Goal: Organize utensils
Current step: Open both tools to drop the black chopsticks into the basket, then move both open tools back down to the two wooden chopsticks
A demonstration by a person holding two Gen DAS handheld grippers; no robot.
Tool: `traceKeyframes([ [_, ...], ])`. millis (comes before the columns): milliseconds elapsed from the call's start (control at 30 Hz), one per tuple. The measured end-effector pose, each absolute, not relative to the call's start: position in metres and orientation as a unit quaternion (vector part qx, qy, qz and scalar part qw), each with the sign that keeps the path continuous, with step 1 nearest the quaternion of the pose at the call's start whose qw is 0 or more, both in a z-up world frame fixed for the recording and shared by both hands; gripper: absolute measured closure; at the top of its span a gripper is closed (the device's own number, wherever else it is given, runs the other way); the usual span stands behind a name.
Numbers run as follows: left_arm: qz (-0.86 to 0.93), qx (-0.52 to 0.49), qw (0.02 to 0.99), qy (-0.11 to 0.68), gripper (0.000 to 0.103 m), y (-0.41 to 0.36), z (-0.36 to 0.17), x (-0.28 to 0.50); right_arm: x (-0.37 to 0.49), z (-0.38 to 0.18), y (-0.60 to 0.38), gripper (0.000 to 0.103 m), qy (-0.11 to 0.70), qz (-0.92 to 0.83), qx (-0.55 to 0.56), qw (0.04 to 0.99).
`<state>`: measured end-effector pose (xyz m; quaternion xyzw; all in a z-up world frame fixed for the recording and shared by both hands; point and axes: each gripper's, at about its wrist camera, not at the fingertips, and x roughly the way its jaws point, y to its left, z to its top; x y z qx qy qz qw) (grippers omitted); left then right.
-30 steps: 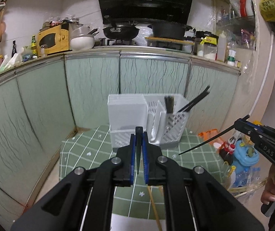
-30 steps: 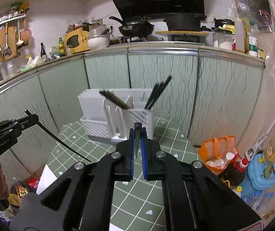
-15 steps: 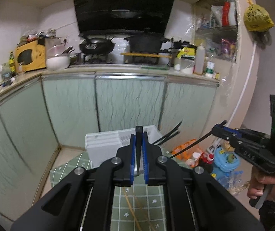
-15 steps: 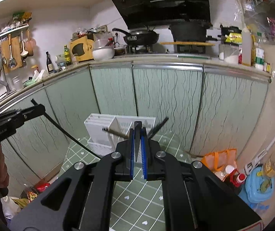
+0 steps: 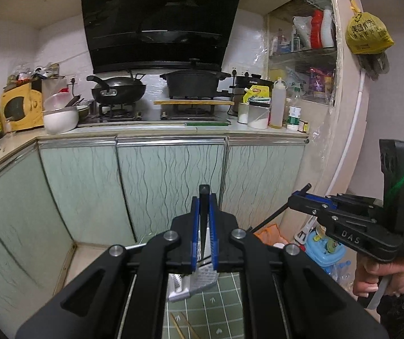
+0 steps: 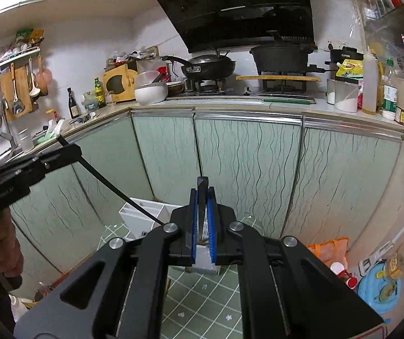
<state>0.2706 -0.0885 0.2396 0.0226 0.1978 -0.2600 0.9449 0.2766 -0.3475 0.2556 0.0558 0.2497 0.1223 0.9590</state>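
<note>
Black and slim, a chopstick (image 6: 111,188) is pinched in each hand-held gripper: the left hand-held gripper (image 5: 203,220) has its blue pads pressed on one whose top pokes up between them, and the right hand-held gripper (image 6: 202,217) clamps the other the same way. The white utensil holder (image 6: 145,220) sits on the green checked table (image 6: 202,299), below and just ahead of both tools, so each stick lies with its long axis steeply tilted, tip down toward the compartments. Neither side looks clearly nearer. The right wrist view shows the holder's open partitions and the left stick slanting down toward them; the left wrist view hides most of the holder behind its own fingers, yet shows wooden chopsticks (image 5: 182,326) lying loose on the table.
</note>
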Motion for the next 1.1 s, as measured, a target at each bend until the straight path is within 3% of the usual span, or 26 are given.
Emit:
traceKeyframes([
  [767, -0.267, 0.0, 0.925, 0.27, 0.095, -0.097, 0.136, 0.368, 0.376, 0.162, -0.365, 0.097, 0.322, 0.148, 0.102, 0.929],
  [833, -0.28, 0.004, 0.917, 0.283, 0.076, -0.099, 0.132, 0.368, 0.379, 0.157, -0.368, 0.083, 0.334, 0.156, 0.107, 0.923],
  [867, -0.278, 0.009, 0.918, 0.284, 0.036, -0.1, 0.131, 0.367, 0.377, 0.157, -0.369, 0.06, 0.333, 0.153, 0.108, 0.924],
  [900, -0.27, 0.012, 0.925, 0.268, 0.012, -0.098, 0.133, 0.361, 0.374, 0.158, -0.371, 0.045, 0.325, 0.144, 0.105, 0.929],
  [1100, -0.256, 0.029, 0.932, 0.254, 0.007, -0.088, 0.135, 0.342, 0.351, 0.16, -0.379, 0.019, 0.314, 0.131, 0.097, 0.935],
])
